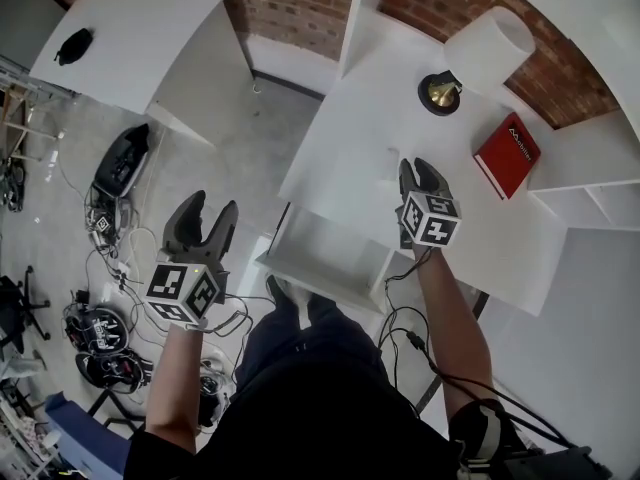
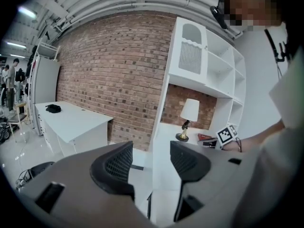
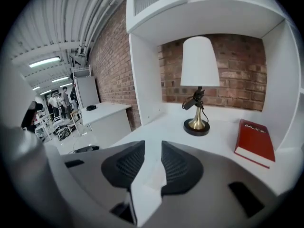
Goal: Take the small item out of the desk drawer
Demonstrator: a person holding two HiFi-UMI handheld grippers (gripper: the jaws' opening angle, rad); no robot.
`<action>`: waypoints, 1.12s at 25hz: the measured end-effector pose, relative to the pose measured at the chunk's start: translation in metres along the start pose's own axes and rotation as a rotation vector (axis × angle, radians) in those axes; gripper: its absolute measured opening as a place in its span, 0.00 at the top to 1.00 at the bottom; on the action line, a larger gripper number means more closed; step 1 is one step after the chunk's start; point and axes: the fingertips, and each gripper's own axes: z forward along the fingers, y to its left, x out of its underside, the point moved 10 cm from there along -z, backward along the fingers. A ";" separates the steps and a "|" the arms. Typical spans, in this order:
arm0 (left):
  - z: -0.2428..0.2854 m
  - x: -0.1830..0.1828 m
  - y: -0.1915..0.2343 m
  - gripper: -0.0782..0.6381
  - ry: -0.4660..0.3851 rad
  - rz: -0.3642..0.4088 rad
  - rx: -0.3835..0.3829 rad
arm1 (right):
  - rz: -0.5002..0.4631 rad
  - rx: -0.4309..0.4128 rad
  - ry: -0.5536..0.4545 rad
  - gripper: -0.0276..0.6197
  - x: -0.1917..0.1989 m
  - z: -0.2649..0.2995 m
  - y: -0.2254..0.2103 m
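Observation:
The white desk's drawer stands pulled out below the desktop's near edge, and its inside looks bare. Above the desktop, just right of the drawer, my right gripper is shut on a small white folded item; the right gripper view shows that item pinched between the ribbed pads. The left gripper hangs over the floor to the left of the drawer, open, with nothing between its fingers.
A brass lamp with a white shade and a red book sit at the back of the desktop. White shelves rise at the right. A second white desk stands far left. Cables and gear litter the floor.

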 end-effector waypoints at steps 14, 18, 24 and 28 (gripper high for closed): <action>-0.028 -0.052 0.000 0.55 -0.157 0.041 -0.004 | -0.116 -0.004 -0.404 0.93 -0.108 -0.108 0.046; -0.045 -0.081 0.013 0.55 -0.232 0.057 -0.031 | -0.174 0.009 -0.487 0.93 -0.133 -0.132 0.064; -0.062 -0.112 0.018 0.55 -0.311 0.093 -0.048 | -0.191 0.002 -0.557 0.94 -0.152 -0.157 0.090; -0.070 -0.126 0.024 0.55 -0.343 0.110 -0.061 | -0.187 0.003 -0.583 0.94 -0.163 -0.168 0.102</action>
